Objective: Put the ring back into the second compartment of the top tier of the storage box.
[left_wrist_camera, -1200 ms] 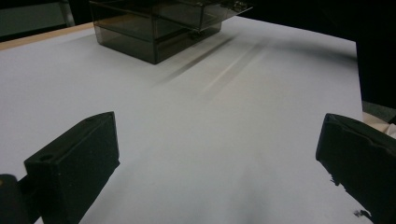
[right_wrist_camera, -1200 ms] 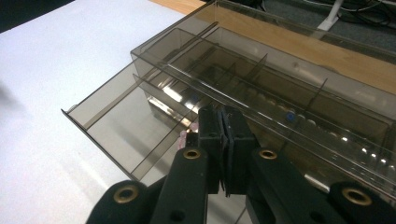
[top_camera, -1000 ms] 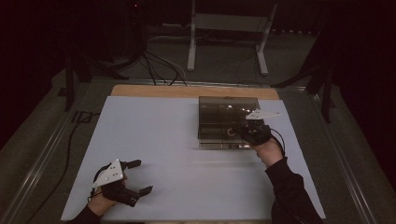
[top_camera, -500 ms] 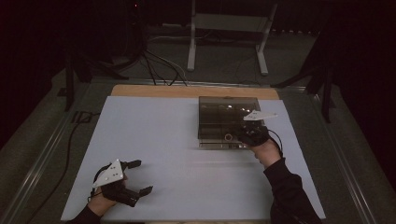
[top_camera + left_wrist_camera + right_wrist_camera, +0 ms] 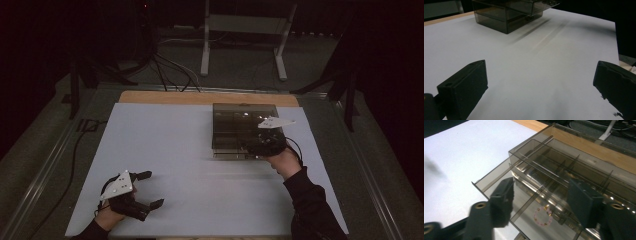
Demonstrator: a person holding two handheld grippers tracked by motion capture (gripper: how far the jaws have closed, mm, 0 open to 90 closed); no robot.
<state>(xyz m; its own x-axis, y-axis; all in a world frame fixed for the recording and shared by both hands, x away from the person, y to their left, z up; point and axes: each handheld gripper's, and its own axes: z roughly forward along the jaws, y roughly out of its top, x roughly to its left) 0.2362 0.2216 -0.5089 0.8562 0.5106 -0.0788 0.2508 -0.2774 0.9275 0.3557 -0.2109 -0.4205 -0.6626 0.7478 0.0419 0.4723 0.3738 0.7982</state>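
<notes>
A smoky see-through box (image 5: 243,127) with drawers and dividers stands right of the table's middle. Its lower drawer (image 5: 489,184) is pulled out, and a pink bead bracelet (image 5: 543,216) lies in one of its compartments. My right gripper (image 5: 541,192) hovers over that drawer at the box's front (image 5: 260,145). Its jaws have just been opening and stand apart, with the bracelet lying free below the gap. My left gripper (image 5: 152,189) rests at the near left with its jaws wide open (image 5: 541,75) and nothing between them.
A white sheet (image 5: 175,145) covers the table, with a wooden strip (image 5: 200,98) showing along its far edge. Cables (image 5: 170,70) and a metal stand (image 5: 245,45) sit on the floor beyond it. From the left gripper view the box (image 5: 506,15) is far ahead.
The right hand has shifted slightly left over the box's front. The left hand has kept still.
</notes>
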